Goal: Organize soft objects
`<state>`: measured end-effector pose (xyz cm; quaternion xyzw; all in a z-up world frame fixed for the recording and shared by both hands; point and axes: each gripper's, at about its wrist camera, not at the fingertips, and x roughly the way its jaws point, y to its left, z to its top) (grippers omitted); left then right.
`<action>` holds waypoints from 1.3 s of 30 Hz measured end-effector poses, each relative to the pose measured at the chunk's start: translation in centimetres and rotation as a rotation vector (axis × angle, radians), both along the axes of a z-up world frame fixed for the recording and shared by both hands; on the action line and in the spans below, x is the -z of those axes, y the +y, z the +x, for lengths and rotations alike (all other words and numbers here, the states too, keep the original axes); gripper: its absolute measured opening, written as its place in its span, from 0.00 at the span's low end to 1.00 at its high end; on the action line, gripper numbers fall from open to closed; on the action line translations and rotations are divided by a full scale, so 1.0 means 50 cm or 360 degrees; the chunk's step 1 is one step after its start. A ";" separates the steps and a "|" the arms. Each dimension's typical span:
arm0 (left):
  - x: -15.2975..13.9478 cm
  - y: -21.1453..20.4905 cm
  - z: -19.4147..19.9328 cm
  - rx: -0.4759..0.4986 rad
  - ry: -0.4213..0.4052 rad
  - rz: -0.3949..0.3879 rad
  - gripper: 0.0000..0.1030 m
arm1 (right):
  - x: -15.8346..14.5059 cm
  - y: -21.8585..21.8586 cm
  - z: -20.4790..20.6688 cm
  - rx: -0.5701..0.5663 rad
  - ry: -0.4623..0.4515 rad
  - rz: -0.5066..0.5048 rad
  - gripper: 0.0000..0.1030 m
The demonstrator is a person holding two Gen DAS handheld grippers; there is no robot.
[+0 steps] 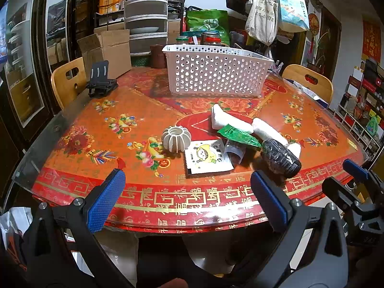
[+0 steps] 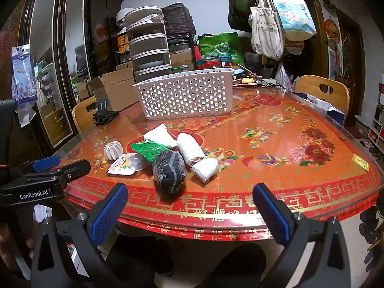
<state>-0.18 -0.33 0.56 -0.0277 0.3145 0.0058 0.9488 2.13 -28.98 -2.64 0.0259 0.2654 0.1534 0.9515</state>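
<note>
Left gripper (image 1: 187,199) and right gripper (image 2: 189,213) — jaws spread wide, nothing held — hover at the table's (image 2: 300,172) near edge. The soft objects — white rolls (image 2: 189,148), a dark sock bundle (image 2: 169,170), packets (image 1: 207,158) — lie clustered before the white perforated basket (image 2: 186,94).

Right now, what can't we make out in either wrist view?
- Basket contents: both views, perforated wall blocks the inside.
- Clear packet: left view, green pouch and cartoon sachet overlap it.
- Black roll far end: right view, own bulk hides it.
- Sachet print: too small.
</note>
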 end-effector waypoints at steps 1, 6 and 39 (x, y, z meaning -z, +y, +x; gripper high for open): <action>0.001 0.000 0.001 -0.0001 0.0000 0.0001 1.00 | -0.001 0.000 0.000 -0.0001 0.0000 -0.0001 1.00; 0.001 0.000 0.001 0.0001 0.0001 -0.0001 1.00 | -0.001 -0.001 -0.002 -0.0001 0.0002 0.0001 1.00; 0.001 -0.001 0.001 -0.0001 0.0004 -0.0003 1.00 | 0.007 0.008 -0.002 -0.0012 0.0008 0.0004 1.00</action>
